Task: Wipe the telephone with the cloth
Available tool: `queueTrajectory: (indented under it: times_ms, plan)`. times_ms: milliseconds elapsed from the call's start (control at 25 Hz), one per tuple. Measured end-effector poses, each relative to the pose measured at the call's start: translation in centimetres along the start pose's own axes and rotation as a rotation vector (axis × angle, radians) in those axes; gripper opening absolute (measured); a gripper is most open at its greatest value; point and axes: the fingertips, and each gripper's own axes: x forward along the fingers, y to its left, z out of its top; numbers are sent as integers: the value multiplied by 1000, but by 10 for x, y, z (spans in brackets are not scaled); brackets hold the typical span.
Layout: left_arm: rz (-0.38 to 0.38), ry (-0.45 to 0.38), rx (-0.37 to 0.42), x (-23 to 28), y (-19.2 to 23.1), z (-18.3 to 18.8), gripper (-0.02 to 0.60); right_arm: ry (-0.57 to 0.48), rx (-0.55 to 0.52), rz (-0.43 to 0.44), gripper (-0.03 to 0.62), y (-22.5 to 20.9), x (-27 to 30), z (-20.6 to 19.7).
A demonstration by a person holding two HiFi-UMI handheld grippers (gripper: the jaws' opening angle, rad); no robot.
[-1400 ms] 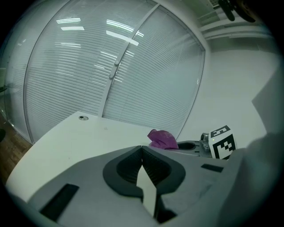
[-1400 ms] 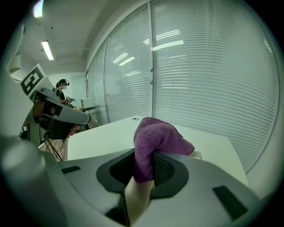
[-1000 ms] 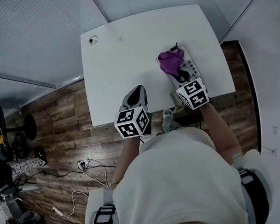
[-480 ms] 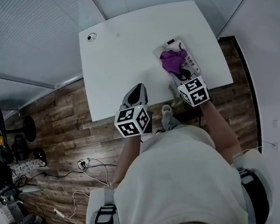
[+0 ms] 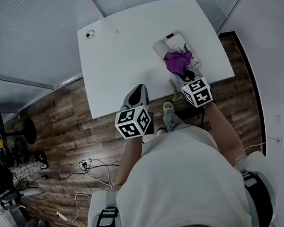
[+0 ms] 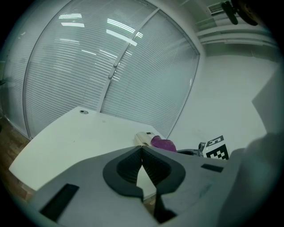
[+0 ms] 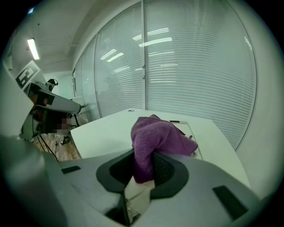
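Observation:
A white desk telephone (image 5: 174, 45) lies near the right front edge of the white table (image 5: 125, 56). A purple cloth (image 5: 178, 61) is bunched over the phone's near half, and my right gripper (image 5: 183, 75) is shut on it. In the right gripper view the cloth (image 7: 156, 138) hangs from between the jaws, with the telephone (image 7: 191, 133) partly hidden behind it. My left gripper (image 5: 137, 93) hovers over the table's front edge, shut and holding nothing. The left gripper view has the telephone (image 6: 143, 137) and cloth (image 6: 163, 143) far ahead to the right.
A coiled handset cord (image 5: 173, 87) hangs off the front edge by the phone. A small round grommet (image 5: 90, 34) sits at the table's far left corner. Glass walls with blinds (image 6: 111, 80) stand behind the table. Wooden floor (image 5: 57, 130) with cables lies left.
The right gripper has drawn the purple cloth back along the phone toward the front edge, uncovering the phone's far end. The left gripper has shifted slightly along the table edge, still shut.

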Motion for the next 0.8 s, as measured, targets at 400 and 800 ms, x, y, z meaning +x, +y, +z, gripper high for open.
queueTrajectory:
  times_ms: [400, 800]
  plan:
    - [-4, 14, -18, -14, -2, -20, 21, 35, 21, -19, 89, 5, -10, -28]
    - [-4, 16, -28, -27, -5, -32, 20, 74, 37, -35, 89, 11, -20, -54]
